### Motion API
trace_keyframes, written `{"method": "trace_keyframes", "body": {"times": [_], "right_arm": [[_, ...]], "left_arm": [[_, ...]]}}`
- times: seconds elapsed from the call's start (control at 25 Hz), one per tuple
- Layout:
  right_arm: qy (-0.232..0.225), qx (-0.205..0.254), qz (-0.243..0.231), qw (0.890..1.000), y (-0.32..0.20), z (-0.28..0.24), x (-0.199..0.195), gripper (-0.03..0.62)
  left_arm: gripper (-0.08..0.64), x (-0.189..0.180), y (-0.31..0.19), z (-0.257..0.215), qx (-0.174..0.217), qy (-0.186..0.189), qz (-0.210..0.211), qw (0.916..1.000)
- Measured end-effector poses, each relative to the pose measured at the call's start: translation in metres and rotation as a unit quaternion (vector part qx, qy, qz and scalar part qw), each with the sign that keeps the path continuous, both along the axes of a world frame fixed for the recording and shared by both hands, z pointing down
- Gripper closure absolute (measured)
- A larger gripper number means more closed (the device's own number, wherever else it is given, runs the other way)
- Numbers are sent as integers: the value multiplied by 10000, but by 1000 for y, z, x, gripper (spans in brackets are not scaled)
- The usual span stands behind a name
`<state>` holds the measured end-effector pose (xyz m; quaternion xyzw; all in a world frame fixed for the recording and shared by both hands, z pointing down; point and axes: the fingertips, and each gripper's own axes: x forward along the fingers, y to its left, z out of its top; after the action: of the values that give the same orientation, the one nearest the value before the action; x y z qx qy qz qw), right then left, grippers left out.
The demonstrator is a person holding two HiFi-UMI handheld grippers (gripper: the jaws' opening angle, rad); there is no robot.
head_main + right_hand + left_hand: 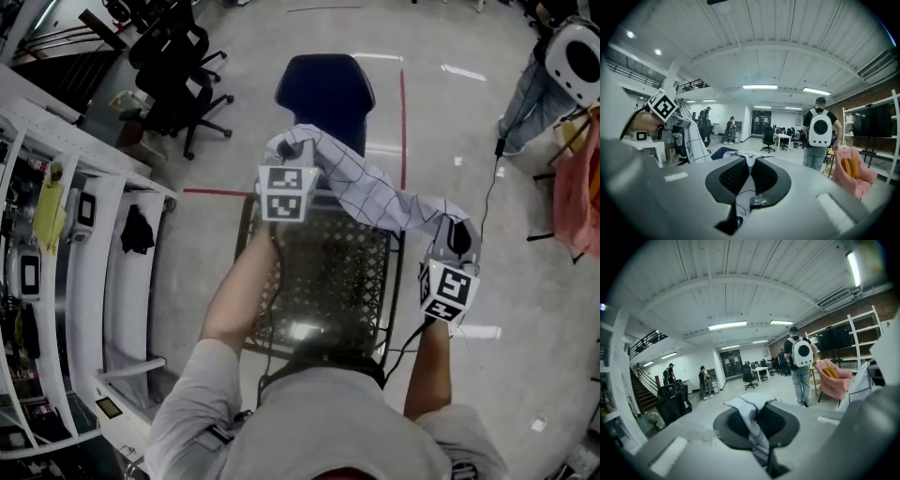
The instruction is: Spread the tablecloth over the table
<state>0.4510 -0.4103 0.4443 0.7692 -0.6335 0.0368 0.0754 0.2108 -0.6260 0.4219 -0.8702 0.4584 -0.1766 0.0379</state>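
The left gripper (297, 150) and right gripper (458, 236) each hold fingers clamped on the cloth (375, 193), hung above the mesh desk (330, 274).

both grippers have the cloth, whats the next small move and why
Probably draw the left gripper and right gripper farther apart. Both are shut on the tablecloth, which hangs bunched and slack between them above the far side of the mesh table, whose top is mostly bare. Opening the cloth out first should let it come down flat.
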Motion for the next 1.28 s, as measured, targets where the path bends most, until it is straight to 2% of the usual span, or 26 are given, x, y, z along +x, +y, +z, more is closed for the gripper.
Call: {"method": "trace_keyframes", "body": {"times": [0.16, 0.32, 0.52, 0.8, 1.0, 1.12, 1.28], "right_arm": [[52, 4, -202, 9998, -17, -2, -30, 584], [110, -48, -228, 9997, -20, -5, -44, 584], [121, -176, -280, 9994, -13, -1, -71, 583], [168, -358, -371, 9985, 9, 5, -122, 584], [394, -445, -413, 9974, 18, 3, -160, 584], [490, -448, -428, 9969, 27, 4, -182, 584], [395, -421, -429, 9974, 36, 11, -206, 584]], "left_arm": [[535, -68, -9, -11, 70, -25, -314, 9995], [535, -138, -14, -29, 119, 21, -697, 9975], [535, -208, 4, -30, 136, -11, -1027, 9946], [535, -296, 29, -29, 112, 59, -1184, 9929], [535, -356, 44, -32, 106, 37, -1310, 9913], [535, -394, 54, -20, 121, -38, -1413, 9899], [535, -434, 66, 5, 44, -58, -1520, 9884]]}}
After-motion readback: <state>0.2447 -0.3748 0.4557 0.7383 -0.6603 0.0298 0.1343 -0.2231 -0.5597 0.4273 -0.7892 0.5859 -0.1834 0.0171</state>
